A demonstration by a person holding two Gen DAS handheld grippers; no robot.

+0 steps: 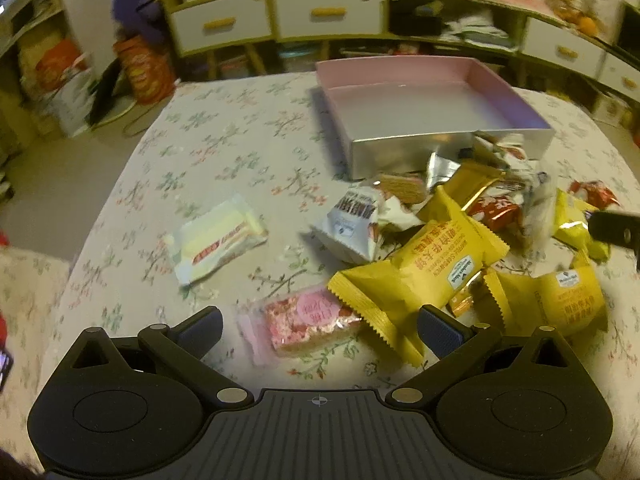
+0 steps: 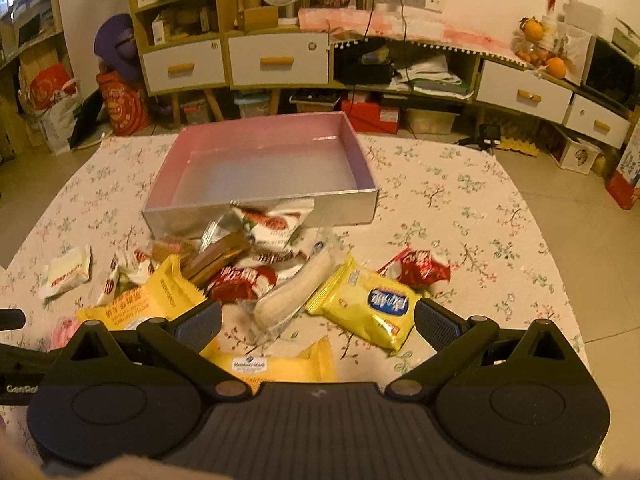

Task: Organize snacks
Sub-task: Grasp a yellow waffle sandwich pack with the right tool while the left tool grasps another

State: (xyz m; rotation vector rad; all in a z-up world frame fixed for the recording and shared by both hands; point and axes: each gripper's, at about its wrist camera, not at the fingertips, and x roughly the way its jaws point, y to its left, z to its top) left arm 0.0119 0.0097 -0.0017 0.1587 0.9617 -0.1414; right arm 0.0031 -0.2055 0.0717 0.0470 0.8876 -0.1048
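A shallow box (image 1: pixel 448 148) (image 2: pixel 260 216), pink inside with silver walls, sits at the far side of the floral table and holds nothing. A heap of wrapped snacks lies in front of it. My left gripper (image 1: pixel 320 326) is open just above a pink nougat bar (image 1: pixel 308 320) and the corner of a yellow packet (image 1: pixel 420 272). A white wafer pack (image 1: pixel 218 238) lies apart to the left. My right gripper (image 2: pixel 318 322) is open over a clear-wrapped pale roll (image 2: pixel 292 294), beside a yellow bag with a blue label (image 2: pixel 368 308). A red packet (image 2: pixel 420 268) lies farther right.
The floral tablecloth (image 1: pixel 224 140) (image 2: pixel 460 200) has bare room left of and to the right of the box. The right gripper's tip (image 1: pixel 616 228) enters the left wrist view at the right edge. Cabinets with white drawers (image 2: pixel 276 60) and floor clutter stand beyond the table.
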